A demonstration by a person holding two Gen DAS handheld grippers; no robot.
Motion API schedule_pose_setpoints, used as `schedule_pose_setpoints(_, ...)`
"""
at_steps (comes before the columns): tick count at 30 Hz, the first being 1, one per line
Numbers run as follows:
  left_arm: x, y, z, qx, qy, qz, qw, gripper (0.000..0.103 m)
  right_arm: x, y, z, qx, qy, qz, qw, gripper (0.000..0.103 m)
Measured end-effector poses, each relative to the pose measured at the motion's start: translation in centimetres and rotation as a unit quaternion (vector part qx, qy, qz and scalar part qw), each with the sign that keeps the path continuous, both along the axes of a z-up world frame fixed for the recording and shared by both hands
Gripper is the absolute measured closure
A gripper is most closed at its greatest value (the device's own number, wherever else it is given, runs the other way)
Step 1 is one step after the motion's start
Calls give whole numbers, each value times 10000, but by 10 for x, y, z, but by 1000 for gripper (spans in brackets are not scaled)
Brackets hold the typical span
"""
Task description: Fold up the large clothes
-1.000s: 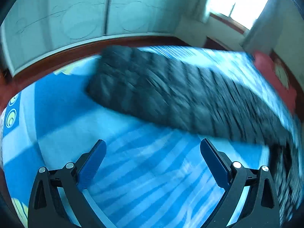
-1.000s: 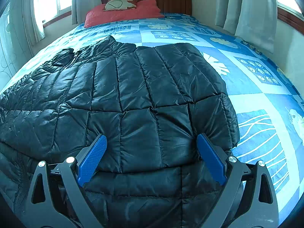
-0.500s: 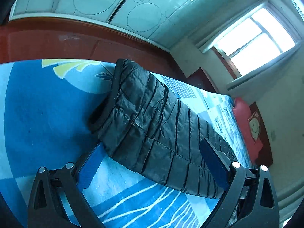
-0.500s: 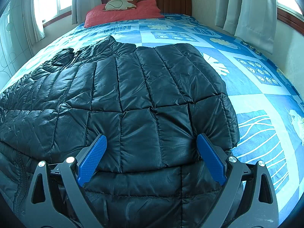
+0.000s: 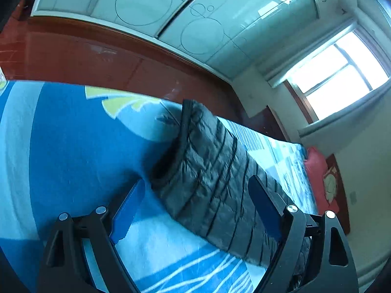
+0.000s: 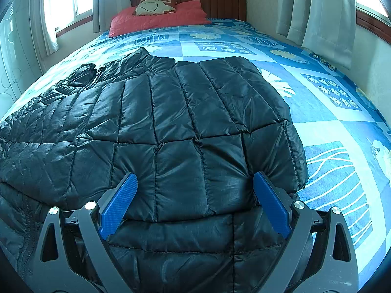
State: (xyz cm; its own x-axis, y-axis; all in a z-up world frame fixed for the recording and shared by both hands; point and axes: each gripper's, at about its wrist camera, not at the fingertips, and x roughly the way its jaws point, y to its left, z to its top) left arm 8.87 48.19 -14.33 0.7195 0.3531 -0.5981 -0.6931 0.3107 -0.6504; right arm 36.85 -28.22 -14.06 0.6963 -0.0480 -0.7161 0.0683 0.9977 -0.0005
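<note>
A black quilted puffer jacket lies spread on the blue patterned bedspread, one sleeve folded across its body. In the left wrist view its other sleeve stretches out flat, with the open cuff toward me. My left gripper is open, its jaws on either side of the sleeve just behind the cuff, holding nothing. My right gripper is open and hovers over the jacket's lower part, holding nothing.
A red pillow and a wooden headboard stand at the far end of the bed. Curtained windows flank it. Beyond the bed's edge in the left wrist view are red-brown floor and a pale wardrobe.
My left gripper swung and tilted toward the sleeve's cuff end and closed in on it; the view is sharp now. The right gripper and jacket have stayed still.
</note>
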Motion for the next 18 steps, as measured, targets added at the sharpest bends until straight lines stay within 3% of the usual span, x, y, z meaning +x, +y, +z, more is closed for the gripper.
schedule_pose_setpoints(5,18,1,1,211,172,-37,9996,18,0,0,0,-2,-5,-2,10000,8)
schedule_pose_setpoints(8,23,-1,1,236,238,-32,9994,32,-1,1,-1,-8,-3,-6,10000,8)
schedule_pose_setpoints(14,25,-2,-1,298,280,-139,9991,33,-1,1,0,-7,-10,-7,10000,8)
schedule_pose_setpoints(18,26,0,-2,330,382,-102,9987,61,-1,1,0,-9,-8,-7,10000,8)
